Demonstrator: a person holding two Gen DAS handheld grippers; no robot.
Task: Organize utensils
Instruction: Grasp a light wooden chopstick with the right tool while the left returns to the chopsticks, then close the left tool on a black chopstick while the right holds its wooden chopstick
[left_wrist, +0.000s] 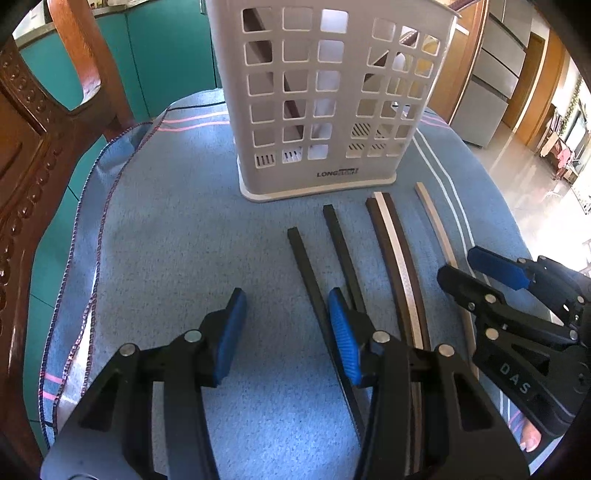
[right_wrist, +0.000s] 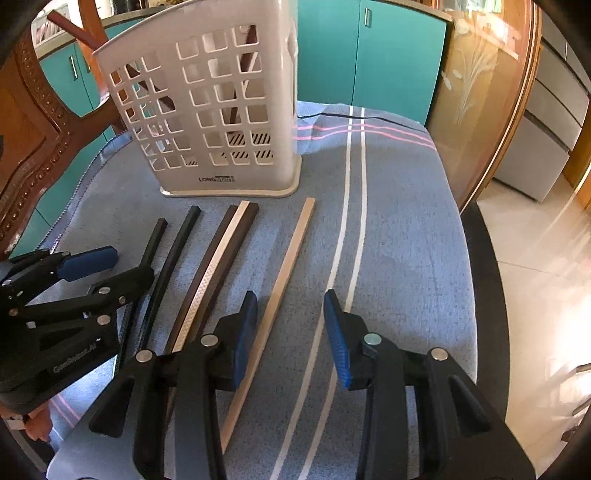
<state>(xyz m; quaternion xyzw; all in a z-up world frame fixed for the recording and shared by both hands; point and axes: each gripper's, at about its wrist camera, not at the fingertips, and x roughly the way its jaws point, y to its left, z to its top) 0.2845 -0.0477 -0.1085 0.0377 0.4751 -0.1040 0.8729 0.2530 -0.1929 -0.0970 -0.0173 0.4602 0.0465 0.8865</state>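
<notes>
A white perforated utensil holder (left_wrist: 325, 92) stands upright at the back of the blue cloth; it also shows in the right wrist view (right_wrist: 214, 107), with one dark stick standing inside. Several chopsticks lie side by side in front of it: two black ones (left_wrist: 306, 266) (right_wrist: 177, 247), a dark brown pair with a silvery one between (left_wrist: 397, 258) (right_wrist: 218, 258), and a light wooden one (left_wrist: 436, 225) (right_wrist: 284, 280). My left gripper (left_wrist: 288, 332) is open and empty, just left of the black chopsticks. My right gripper (right_wrist: 291, 336) is open and empty, its left finger beside the light chopstick.
A blue towel (left_wrist: 166, 240) with white and pink stripes covers the round table. A carved wooden chair (left_wrist: 40, 147) stands at the left, teal cabinets (right_wrist: 395, 55) behind. The table edge (right_wrist: 484, 295) drops off at the right to a tiled floor.
</notes>
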